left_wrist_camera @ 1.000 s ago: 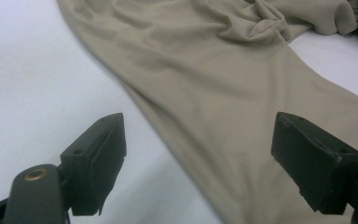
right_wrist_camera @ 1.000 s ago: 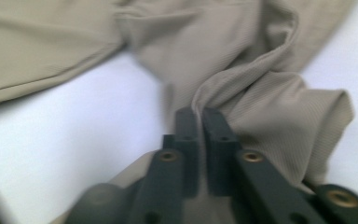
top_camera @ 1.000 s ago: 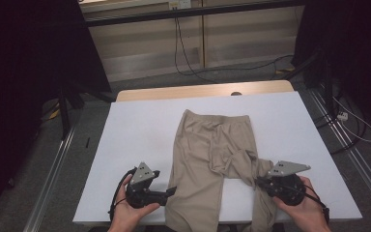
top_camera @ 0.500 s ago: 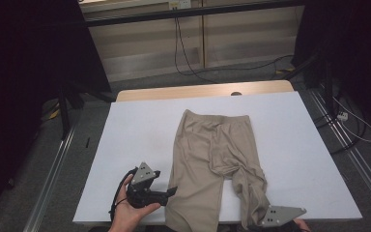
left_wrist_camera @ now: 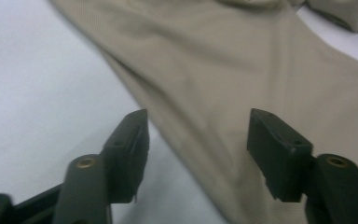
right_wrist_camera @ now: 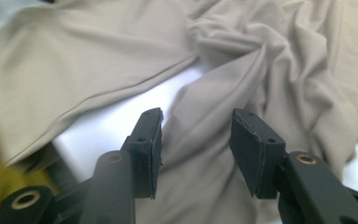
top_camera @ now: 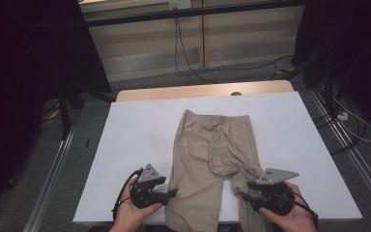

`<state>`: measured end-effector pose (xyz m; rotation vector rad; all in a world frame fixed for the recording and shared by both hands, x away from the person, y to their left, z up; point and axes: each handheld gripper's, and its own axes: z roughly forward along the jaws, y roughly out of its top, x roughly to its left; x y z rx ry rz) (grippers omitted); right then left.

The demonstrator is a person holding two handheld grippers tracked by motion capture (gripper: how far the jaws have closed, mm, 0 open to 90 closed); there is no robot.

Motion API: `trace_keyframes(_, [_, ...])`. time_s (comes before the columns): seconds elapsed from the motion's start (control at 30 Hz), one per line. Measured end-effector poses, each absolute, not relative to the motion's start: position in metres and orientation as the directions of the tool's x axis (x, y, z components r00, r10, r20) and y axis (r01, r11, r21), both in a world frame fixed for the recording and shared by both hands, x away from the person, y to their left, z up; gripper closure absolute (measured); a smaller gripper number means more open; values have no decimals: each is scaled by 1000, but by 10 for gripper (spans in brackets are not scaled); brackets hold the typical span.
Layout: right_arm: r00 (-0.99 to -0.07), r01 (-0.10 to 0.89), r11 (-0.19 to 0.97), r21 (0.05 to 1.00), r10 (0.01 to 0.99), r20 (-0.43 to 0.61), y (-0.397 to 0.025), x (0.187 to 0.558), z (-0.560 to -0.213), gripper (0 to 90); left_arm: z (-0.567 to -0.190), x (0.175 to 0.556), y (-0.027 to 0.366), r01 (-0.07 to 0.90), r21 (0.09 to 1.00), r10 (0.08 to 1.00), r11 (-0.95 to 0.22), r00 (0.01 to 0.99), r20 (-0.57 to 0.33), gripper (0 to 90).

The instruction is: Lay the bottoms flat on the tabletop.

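trousers [top_camera: 212, 159]: beige knit, rumpled | left tool [left_wrist_camera: 198, 135]: spread | right tool [right_wrist_camera: 196, 140]: spread over fabric

left claw [left_wrist_camera: 198, 140] jaws spread wide, beige trousers [left_wrist_camera: 242, 79] between them, white table [left_wrist_camera: 32, 88] at left

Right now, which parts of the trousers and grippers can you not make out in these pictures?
- Trousers: leg ends drop past the table's near edge, cut off by the high view's bottom.
- Right gripper: jaw tips too small in the high view.
- Yellow patch: blurred, right gripper view's left edge.
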<state>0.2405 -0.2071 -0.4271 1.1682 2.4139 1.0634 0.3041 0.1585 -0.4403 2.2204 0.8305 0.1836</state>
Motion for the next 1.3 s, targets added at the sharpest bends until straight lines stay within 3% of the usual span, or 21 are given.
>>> trace_keyframes(0.07, [-641, 572, 423, 703, 765, 61, -201, 250, -430, 585, -442, 306, 159, 524, 684, 631, -508, 767, -119, 439])
trace_keyframes(0.13, [-669, 554, 443, 705, 741, 60, -193, 252, -432, 806, -444, 308, 158, 544, 662, 638, -515, 759, -127, 463])
trace_keyframes(0.17, [-691, 545, 457, 703, 720, 68, -188, 250, -433, 856, -446, 309, 157, 558, 650, 644, -515, 753, -136, 482])
trace_keyframes(0.23, [-727, 531, 483, 696, 681, 82, -180, 244, -434, 877, -446, 308, 156, 554, 646, 645, -524, 754, -124, 506])
trace_keyframes(0.37, [-776, 521, 501, 691, 616, 138, -167, 232, -438, 865, -445, 309, 155, 549, 643, 628, -534, 767, -133, 605])
trace_keyframes(0.43, [-791, 518, 508, 689, 590, 159, -163, 230, -440, 805, -445, 309, 155, 544, 641, 628, -542, 769, -120, 677])
trace_keyframes(0.57, [-781, 518, 467, 716, 599, 175, -168, 227, -432, 575, -445, 307, 154, 555, 628, 615, -545, 774, -151, 878])
trace_keyframes(0.67, [-736, 534, 400, 744, 653, 177, -190, 232, -424, 513, -442, 305, 153, 548, 613, 615, -569, 778, -125, 896])
trace_keyframes(0.73, [-709, 541, 369, 756, 683, 173, -205, 236, -419, 519, -441, 304, 155, 555, 611, 625, -564, 771, -122, 899])
trace_keyframes(0.9, [-576, 587, 314, 746, 809, 113, -250, 251, -418, 688, -437, 297, 168, 583, 603, 654, -545, 746, -129, 900])
trace_keyframes(1.0, [-516, 645, 312, 697, 851, 97, -265, 258, -428, 703, -434, 295, 176, 595, 599, 661, -536, 737, -141, 900])
trace_keyframes(1.1, [-491, 680, 309, 665, 865, 101, -270, 264, -440, 622, -435, 295, 181, 616, 595, 667, -517, 725, -171, 899])
trace_keyframes(1.3, [-471, 678, 256, 689, 871, 140, -265, 289, -441, 563, -436, 295, 181, 624, 604, 660, -495, 722, -205, 888])
